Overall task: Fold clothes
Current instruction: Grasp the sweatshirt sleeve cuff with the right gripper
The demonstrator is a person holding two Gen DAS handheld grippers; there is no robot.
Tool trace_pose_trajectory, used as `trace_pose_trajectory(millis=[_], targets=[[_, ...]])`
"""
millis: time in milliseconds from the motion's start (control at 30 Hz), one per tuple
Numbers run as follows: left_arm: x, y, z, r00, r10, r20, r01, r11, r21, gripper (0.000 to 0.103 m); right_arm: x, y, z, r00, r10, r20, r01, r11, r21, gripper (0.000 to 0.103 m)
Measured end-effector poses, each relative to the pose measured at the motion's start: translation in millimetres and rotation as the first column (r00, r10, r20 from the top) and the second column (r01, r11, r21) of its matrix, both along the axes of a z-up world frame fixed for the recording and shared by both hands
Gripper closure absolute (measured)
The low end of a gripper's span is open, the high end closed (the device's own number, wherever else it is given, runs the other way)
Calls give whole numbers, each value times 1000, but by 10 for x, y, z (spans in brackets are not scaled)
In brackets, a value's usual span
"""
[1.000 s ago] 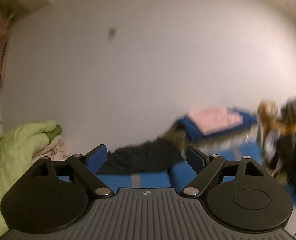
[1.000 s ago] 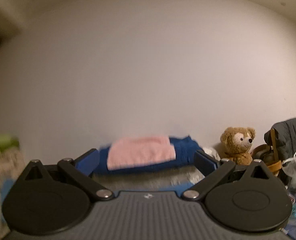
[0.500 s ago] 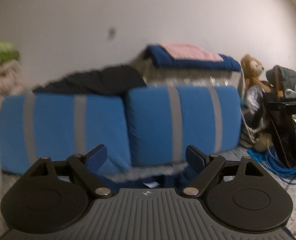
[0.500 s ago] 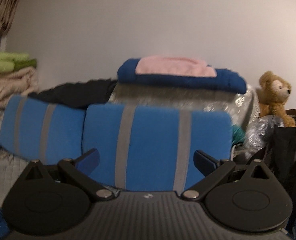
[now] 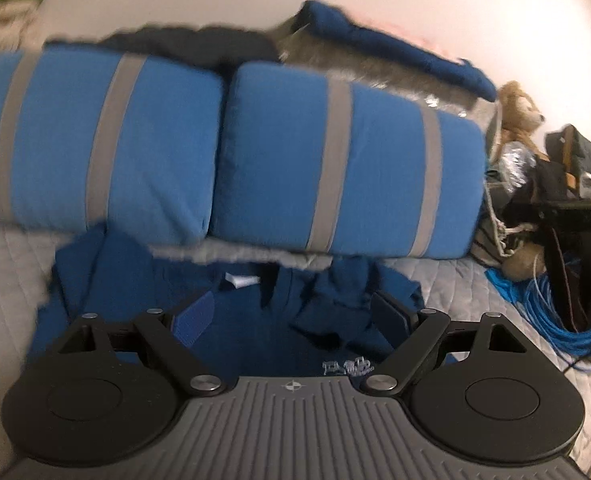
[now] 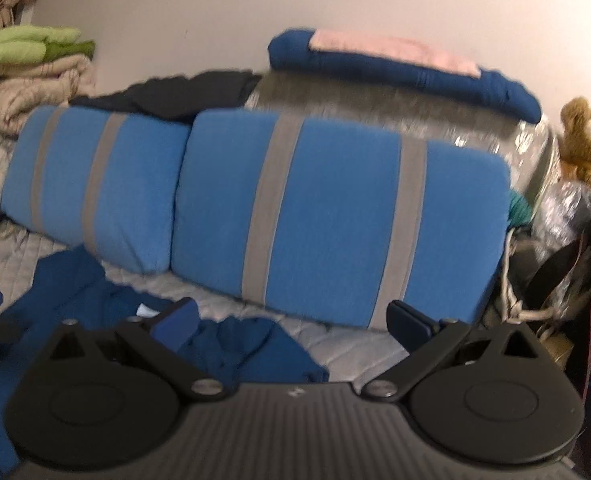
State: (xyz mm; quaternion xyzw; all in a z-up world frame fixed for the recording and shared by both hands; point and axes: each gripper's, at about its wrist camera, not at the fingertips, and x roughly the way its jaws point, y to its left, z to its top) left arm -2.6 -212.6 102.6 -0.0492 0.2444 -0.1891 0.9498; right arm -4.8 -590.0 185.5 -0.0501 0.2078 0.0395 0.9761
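Left wrist view: the left claw is wide open and empty above a crumpled dark blue shirt on the grey bed, white label showing.

Right wrist view: the right claw is wide open, empty; the shirt lies near left, before blue striped pillows.

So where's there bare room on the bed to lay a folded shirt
Bare quilt lies between the blue shirt and the striped pillows, and left of the shirt. The right edge is crowded with blue cable.

- The crumpled dark blue garment is partly hidden behind the gripper body; its small white printed logo is too small to read.
- The brown plush bear is cut off by the edge.
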Motion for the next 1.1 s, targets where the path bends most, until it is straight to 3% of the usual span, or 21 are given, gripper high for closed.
trace_pose_trajectory(millis=[100, 233, 467, 833, 1100], targets=[[61, -21, -82, 999, 13, -46, -13, 1000, 13, 17, 58, 16, -192, 999, 3, -35, -3, 1000, 4, 0], [7, -12, -74, 1000, 2, 9, -2, 999, 33, 17, 164, 60, -383, 997, 5, -71, -5, 1000, -6, 0], [-7, 24, -94, 1000, 11, 0, -11, 1000, 11, 17, 319, 158, -485, 998, 16, -66, -16, 1000, -5, 0], [117, 46, -205, 996, 15, -90, -16, 1000, -11, 17, 402, 318, -743, 986, 126, -112, -140, 982, -128, 2], [141, 16, -237, 995, -8, -104, 7, 1000, -10, 17, 467, 575, -1055, 966, 207, -152, -241, 934, -262, 9]])
